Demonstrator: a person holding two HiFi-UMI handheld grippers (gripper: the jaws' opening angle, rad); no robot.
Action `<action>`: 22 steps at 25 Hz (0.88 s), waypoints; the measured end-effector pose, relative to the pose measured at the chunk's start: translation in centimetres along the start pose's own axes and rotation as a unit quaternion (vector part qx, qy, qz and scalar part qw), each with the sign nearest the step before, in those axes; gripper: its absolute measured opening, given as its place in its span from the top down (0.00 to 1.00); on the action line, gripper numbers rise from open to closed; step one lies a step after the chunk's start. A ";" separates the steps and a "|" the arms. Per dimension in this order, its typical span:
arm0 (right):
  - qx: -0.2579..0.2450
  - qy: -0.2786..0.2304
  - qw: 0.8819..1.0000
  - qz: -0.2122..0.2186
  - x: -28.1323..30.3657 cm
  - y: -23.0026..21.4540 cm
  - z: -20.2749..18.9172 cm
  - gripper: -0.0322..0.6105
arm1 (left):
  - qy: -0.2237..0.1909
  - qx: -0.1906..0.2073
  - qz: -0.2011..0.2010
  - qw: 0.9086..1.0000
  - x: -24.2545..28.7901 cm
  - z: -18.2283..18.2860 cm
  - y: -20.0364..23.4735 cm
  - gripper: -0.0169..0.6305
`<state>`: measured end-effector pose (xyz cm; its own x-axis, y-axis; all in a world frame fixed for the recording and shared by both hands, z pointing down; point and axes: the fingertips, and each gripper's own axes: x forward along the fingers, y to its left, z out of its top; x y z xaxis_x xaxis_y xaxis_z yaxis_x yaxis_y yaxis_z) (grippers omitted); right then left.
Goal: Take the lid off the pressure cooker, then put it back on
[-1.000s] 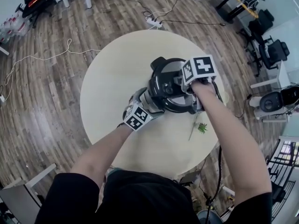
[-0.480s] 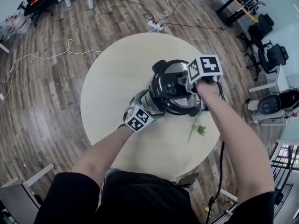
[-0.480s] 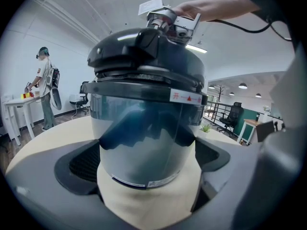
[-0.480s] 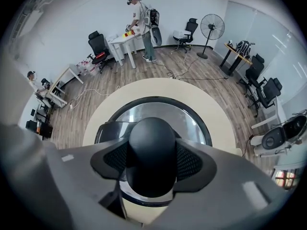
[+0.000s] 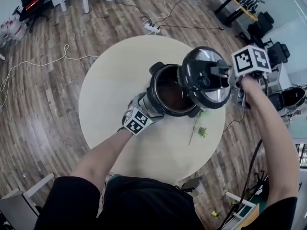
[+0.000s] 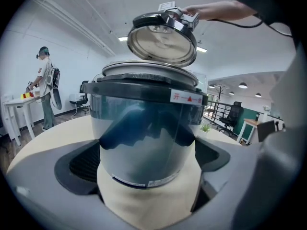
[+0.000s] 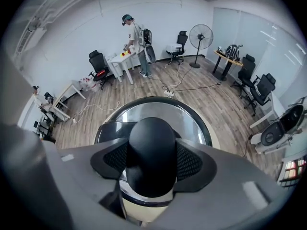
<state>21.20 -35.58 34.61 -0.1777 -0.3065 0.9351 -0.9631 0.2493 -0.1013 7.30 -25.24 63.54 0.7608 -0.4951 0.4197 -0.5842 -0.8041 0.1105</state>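
The black-and-steel pressure cooker (image 5: 165,92) stands open on the round beige table (image 5: 108,87). Its lid (image 5: 204,78) hangs tilted in the air above the cooker's right rim. My right gripper (image 5: 223,73) is shut on the lid's black knob (image 7: 151,152), both pads pressing its sides; the steel lid (image 7: 189,116) spreads below. My left gripper (image 5: 146,105) is at the cooker's near-left side. In the left gripper view the cooker's body (image 6: 144,128) sits between the pads of my left gripper (image 6: 146,164), which touch its sides, and the lid (image 6: 163,40) floats overhead.
A small green sprig (image 5: 201,130) lies on the table right of the cooker. A power strip with cables (image 5: 152,28) lies on the wood floor beyond the table. Office chairs (image 5: 266,25) stand at the right. A person (image 7: 136,35) stands at a far table.
My right gripper has lifted the lid off the cooker, up and to the right, leaving the pot's inside showing. The left gripper has stayed at the cooker's side.
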 end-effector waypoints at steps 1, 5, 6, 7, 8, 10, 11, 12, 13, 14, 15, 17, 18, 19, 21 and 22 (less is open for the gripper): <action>0.002 -0.004 1.000 -0.011 -1.0 -1.4 -0.4 0.51 | 0.001 0.000 0.000 1.000 0.0 0.0 0.0 0.06; 0.018 -0.004 0.999 -0.045 -3.9 -6.1 -4.5 0.51 | 0.003 -0.002 -0.002 1.000 -0.1 -0.1 -0.1 0.06; 0.024 0.001 0.998 -0.049 -4.3 -7.1 -6.0 0.51 | 0.003 -0.001 -0.002 1.000 -0.1 -0.1 -0.1 0.06; 0.028 0.008 0.998 -0.056 -4.5 -8.0 -7.6 0.51 | 0.002 0.000 -0.002 1.000 -0.1 -0.1 -0.1 0.06; 0.032 0.016 0.997 -0.064 -4.6 -9.1 -9.3 0.51 | 0.000 0.001 -0.002 1.000 -0.1 0.0 0.0 0.06; 0.039 0.032 0.996 -0.072 -4.5 -10.6 -12.9 0.51 | -0.004 0.003 -0.004 1.000 0.0 0.1 -0.2 0.06; 0.043 0.038 0.996 -0.069 -4.3 -11.1 -14.7 0.51 | -0.005 0.004 -0.005 1.000 0.0 0.1 -0.3 0.06; 0.046 0.044 0.996 -0.066 -4.1 -11.4 -16.4 0.51 | -0.004 0.005 -0.004 1.000 0.0 0.1 -0.3 0.06; 0.048 0.048 0.996 -0.065 -3.7 -11.7 -17.9 0.51 | -0.001 0.006 -0.003 1.000 -0.1 0.1 -0.2 0.06; 0.050 0.053 0.995 -0.063 -3.3 -11.8 -19.3 0.51 | 0.001 0.006 -0.002 1.000 -0.2 0.3 -0.1 0.06; 0.053 0.058 0.995 -0.061 -2.9 -11.8 -20.6 0.51 | 0.002 0.005 -0.001 1.000 -0.3 0.5 0.0 0.06; 0.057 0.067 0.995 -0.053 -1.7 -11.3 -23.4 0.51 | 0.003 0.004 0.000 1.000 -0.3 0.5 0.0 0.06; 0.058 0.070 0.995 -0.048 -1.0 -10.7 -24.7 0.51 | 0.005 0.003 0.000 1.000 -0.4 0.5 -0.1 0.06; 0.058 0.072 0.995 -0.042 -0.1 -10.0 -26.0 0.51 | 0.007 0.002 -0.001 1.000 -0.6 0.5 -0.1 0.06; 0.051 0.076 0.995 -0.029 1.8 -8.1 -28.3 0.50 | 0.009 0.001 -0.001 1.000 -0.7 0.4 -0.2 0.06; 0.044 0.079 0.996 -0.021 2.8 -6.9 -29.5 0.50 | 0.009 0.001 -0.001 1.000 -0.7 0.3 -0.2 0.06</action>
<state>33.32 -11.11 47.97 -0.1093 -0.1652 0.9802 -0.9844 0.1547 -0.0837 6.96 -24.84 62.92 0.7566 -0.4869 0.4364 -0.5816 -0.8062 0.1089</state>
